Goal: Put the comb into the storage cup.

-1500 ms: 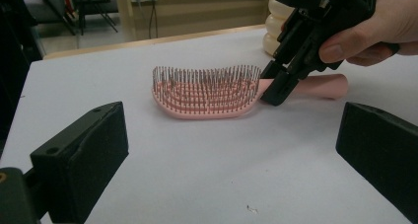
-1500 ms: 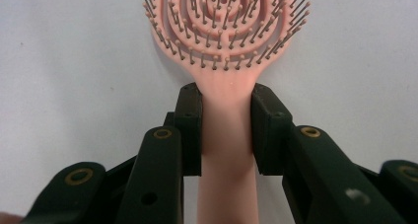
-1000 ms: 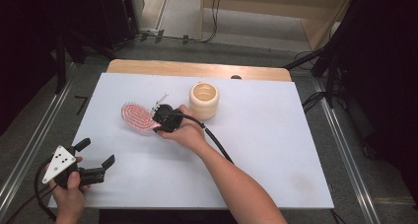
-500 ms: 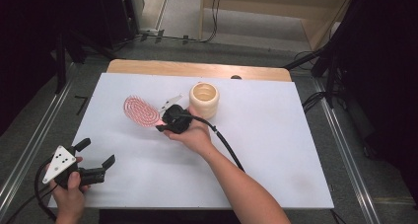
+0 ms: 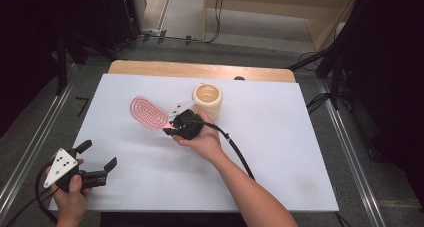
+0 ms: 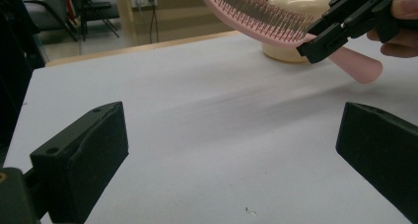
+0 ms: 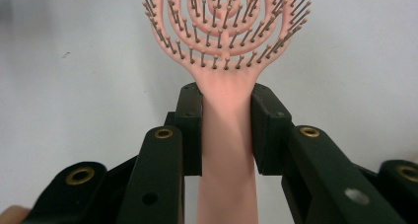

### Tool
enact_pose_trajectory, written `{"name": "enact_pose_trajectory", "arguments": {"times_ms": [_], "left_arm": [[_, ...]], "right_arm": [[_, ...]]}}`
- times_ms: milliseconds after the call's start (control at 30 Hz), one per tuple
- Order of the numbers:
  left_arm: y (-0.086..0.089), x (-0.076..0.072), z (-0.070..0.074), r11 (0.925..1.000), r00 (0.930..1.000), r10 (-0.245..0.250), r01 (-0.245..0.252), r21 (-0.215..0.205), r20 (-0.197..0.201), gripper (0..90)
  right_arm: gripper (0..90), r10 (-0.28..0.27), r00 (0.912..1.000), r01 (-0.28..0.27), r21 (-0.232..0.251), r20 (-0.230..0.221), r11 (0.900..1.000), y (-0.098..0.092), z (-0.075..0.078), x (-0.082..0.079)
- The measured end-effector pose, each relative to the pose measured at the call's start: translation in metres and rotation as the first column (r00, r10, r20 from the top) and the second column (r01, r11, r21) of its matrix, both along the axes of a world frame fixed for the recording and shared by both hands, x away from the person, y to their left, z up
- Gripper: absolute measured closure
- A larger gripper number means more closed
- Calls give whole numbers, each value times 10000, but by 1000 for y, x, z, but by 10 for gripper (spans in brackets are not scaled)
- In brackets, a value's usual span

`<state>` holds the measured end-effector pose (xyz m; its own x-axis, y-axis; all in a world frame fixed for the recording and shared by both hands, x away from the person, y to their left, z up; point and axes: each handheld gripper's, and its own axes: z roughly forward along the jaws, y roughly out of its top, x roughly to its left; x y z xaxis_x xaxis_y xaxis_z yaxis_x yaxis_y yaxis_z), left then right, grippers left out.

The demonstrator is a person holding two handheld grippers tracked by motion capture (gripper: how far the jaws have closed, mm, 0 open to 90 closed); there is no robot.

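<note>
A pink hairbrush (image 5: 148,112) with an oval bristle head hangs above the white table top, bristles up. My right gripper (image 5: 172,128) is shut on its handle (image 7: 227,130), both pads pressing the pink neck just below the head. In the left gripper view the brush (image 6: 256,14) tilts over the table with its handle end (image 6: 362,70) sticking out past the right gripper's jaws. A cream round cup (image 5: 207,100) stands just right of that hand. My left gripper (image 5: 97,159) stays near the front left corner, open, with nothing between its pads (image 6: 84,157).
The white sheet (image 5: 280,152) covers the table, with a wooden strip (image 5: 200,69) along the far edge. The right gripper's cable (image 5: 240,154) trails back along the forearm. Dark floor and furniture legs surround the table.
The right hand has carried the hairbrush to the right and slightly up, closer to the cream cup. The left gripper has stayed where it was.
</note>
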<state>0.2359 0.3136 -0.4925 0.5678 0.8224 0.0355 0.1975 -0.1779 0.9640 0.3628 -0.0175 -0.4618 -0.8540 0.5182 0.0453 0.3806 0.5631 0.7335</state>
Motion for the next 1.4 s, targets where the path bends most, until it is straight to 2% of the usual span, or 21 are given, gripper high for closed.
{"name": "enact_pose_trajectory", "arguments": {"times_ms": [233, 333, 500, 733, 800, 1033, 1267, 1400], "left_arm": [[-7, -1, 3, 9996, 9998, 4, -9, 270, 200, 0], [-12, -3, 5, 9979, 9995, -8, -12, 649, 314, 0], [-23, -5, 11, 9955, 9984, -162, 111, 936, 538, 0], [-36, -8, 27, 9973, 9967, -136, 77, 733, 805, 0], [-42, -8, 31, 9966, 9959, -34, -41, 820, 903, 0], [-61, -3, 42, 9975, 9953, -334, 275, 649, 909, 0], [-82, 10, 55, 9969, 9930, -676, 634, 461, 964, 0], [-95, 15, 60, 9956, 9907, -892, 858, 367, 1026, 0]], "right_arm": [[678, -114, 9997, 110, 198, 202, 9997, -10, 4, -8], [678, -168, 9995, 158, 370, 274, 9992, -15, 6, -11], [678, -156, 9992, 132, 630, 376, 9979, -23, 9, -17], [678, -323, 9982, 281, 818, 511, 9963, -36, 10, -24], [678, -325, 9979, 277, 860, 555, 9959, -37, 10, -25], [677, -459, 9969, 384, 1142, 636, 9927, -49, 11, -31], [678, -498, 9956, 413, 1052, 793, 9936, -59, 9, -38], [678, -679, 9947, 571, 1334, 776, 9894, -70, 8, -43]]}}
